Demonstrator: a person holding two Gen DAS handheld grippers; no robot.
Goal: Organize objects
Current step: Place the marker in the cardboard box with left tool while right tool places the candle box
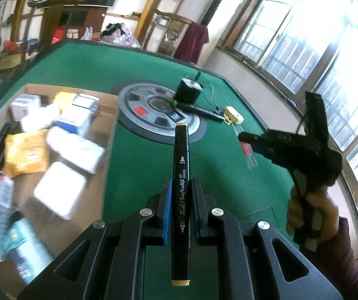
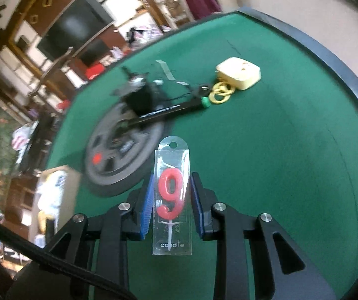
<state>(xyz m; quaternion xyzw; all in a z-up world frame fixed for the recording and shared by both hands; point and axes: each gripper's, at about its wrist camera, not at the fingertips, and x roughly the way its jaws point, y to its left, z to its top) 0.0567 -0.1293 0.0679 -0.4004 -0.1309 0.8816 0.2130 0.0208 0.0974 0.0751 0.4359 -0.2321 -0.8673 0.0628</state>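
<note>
The left tongs [image 1: 180, 200] are clamped on a black art marker with pale yellow end caps [image 1: 180, 175], which runs lengthwise between the blue-padded fingers [image 1: 167, 215] and sticks out well past their tips, above the green felt worktop [image 1: 141, 155]. Ahead of the marker's far cap lies a grey round centre panel with a red square button [image 1: 154, 110], set into the worktop. On the far side of that panel stands a small black block-shaped object [image 1: 187, 90], with a long black pen with a green tip [image 1: 198, 110] lying just in front of it, and a cream-yellow padlock-shaped case on yellow rings [image 1: 233, 115] beyond the pen's end. To the left of the left tongs sits a flat brown cardboard sheet [image 1: 104, 107] carrying blurred white boxes and a yellow padded pouch [image 1: 25, 152].

The right tongs [image 2: 171, 200] grip a clear plastic packet holding a red number-nine candle [image 2: 171, 195]; the packet stands upright between the blue pads, its hang-hole end pointing forward and the printed word "candle" near the tongs' base. In the left wrist view these right tongs [image 1: 243, 137] appear to the right of the left tongs, held in the person's right hand [image 1: 311, 215], above the worktop. Ahead of the right tongs lie the black pen [image 2: 169, 111] and the cream case [image 2: 238, 73], touching the worktop.
</note>
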